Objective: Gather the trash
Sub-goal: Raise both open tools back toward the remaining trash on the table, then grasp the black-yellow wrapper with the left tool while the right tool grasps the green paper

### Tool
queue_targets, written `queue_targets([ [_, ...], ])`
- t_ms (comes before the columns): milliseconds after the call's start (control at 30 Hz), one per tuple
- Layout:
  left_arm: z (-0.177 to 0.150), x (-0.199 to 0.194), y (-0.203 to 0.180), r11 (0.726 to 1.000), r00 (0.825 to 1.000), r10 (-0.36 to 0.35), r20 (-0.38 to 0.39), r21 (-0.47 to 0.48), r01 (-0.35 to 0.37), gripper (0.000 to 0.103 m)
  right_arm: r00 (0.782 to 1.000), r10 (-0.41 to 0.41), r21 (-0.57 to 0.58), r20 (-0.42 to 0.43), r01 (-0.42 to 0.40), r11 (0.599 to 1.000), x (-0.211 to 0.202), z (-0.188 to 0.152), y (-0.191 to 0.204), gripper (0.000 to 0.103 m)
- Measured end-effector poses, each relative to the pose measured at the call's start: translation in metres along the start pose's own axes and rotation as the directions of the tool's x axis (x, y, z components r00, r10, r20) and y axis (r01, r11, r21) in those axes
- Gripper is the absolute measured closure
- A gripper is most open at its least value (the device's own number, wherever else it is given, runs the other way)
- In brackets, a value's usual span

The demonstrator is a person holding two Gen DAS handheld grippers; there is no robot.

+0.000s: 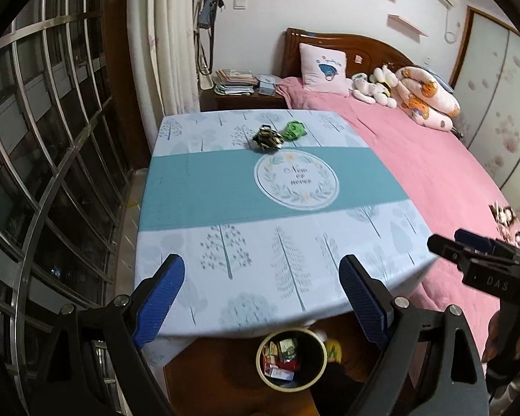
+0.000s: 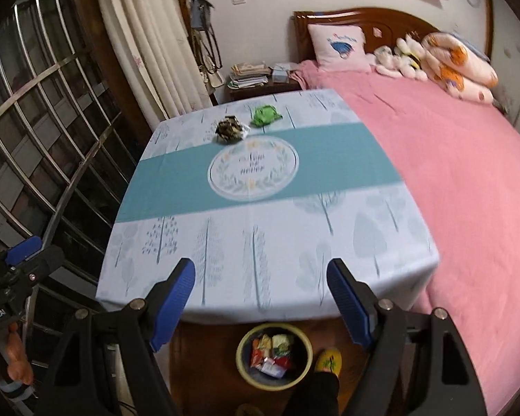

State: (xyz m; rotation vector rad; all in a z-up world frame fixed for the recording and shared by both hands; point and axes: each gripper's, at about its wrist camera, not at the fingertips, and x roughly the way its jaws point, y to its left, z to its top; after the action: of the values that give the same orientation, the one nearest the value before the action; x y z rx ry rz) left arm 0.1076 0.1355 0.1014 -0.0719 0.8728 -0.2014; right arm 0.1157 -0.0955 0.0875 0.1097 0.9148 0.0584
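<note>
Black claw (image 1: 261,298), blue ribbed pads (image 1: 159,301)

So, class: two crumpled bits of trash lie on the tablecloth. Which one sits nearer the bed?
The bright green wrapper. It lies on the bed side of the dark, mottled wrapper, which sits just beside it, toward the window.

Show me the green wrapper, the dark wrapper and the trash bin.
green wrapper (image 1: 294,130), left wrist view, its crumpled middle.
dark wrapper (image 1: 267,138), left wrist view, its crumpled middle.
trash bin (image 2: 240,346), right wrist view, its left rim.
</note>
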Motion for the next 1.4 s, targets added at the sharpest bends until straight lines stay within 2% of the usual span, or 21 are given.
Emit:
queue_targets([
  [200, 0.048, 0.042, 0.001, 0.998, 0.999, 0.044, 0.000, -0.053, -0.044, 0.013, 0.999, 0.047, -0.072, 0.017, -0.046, 0.996, 0.043, 0.078, -0.015, 0.024],
  [367, 0.108, 0.096, -0.015, 0.988, 0.996, 0.087, -0.029, -0.126, -0.090, 0.013, 0.994, 0.107, -0.145, -0.012, -0.108, 0.984, 0.098, 0.148, -0.038, 0.024],
  [567, 0.186, 0.196, -0.044, 0.975, 0.987, 0.115, -0.116, -0.176, -0.134, 0.013, 0.983, 0.158, -0.187, -0.091, -0.173, 0.967, 0.178, 0.217, -0.071, 0.024],
  [767, 0.229, 0.293, -0.058, 0.962, 0.963, 0.178, -0.203, -0.168, -0.214, 0.014, 0.964, 0.190, -0.176, -0.185, -0.223, 0.959, 0.267, 0.266, -0.095, 0.024],
  [967, 0.251, 0.369, -0.052, 0.948, 0.940, 0.193, -0.282, -0.193, -0.252, 0.013, 0.932, 0.247, -0.120, -0.267, -0.286, 0.951, 0.341, 0.291, -0.096, 0.024],
  [1100, 0.253, 0.407, -0.039, 0.932, 0.925, 0.183, -0.334, -0.240, -0.272, 0.013, 0.909, 0.277, -0.081, -0.313, -0.316, 0.945, 0.382, 0.300, -0.088, 0.024],
  [1400, 0.239, 0.458, -0.012, 0.892, 0.900, 0.112, -0.422, -0.357, -0.278, 0.014, 0.879, 0.295, -0.055, -0.374, -0.338, 0.939, 0.438, 0.306, -0.067, 0.024],
])
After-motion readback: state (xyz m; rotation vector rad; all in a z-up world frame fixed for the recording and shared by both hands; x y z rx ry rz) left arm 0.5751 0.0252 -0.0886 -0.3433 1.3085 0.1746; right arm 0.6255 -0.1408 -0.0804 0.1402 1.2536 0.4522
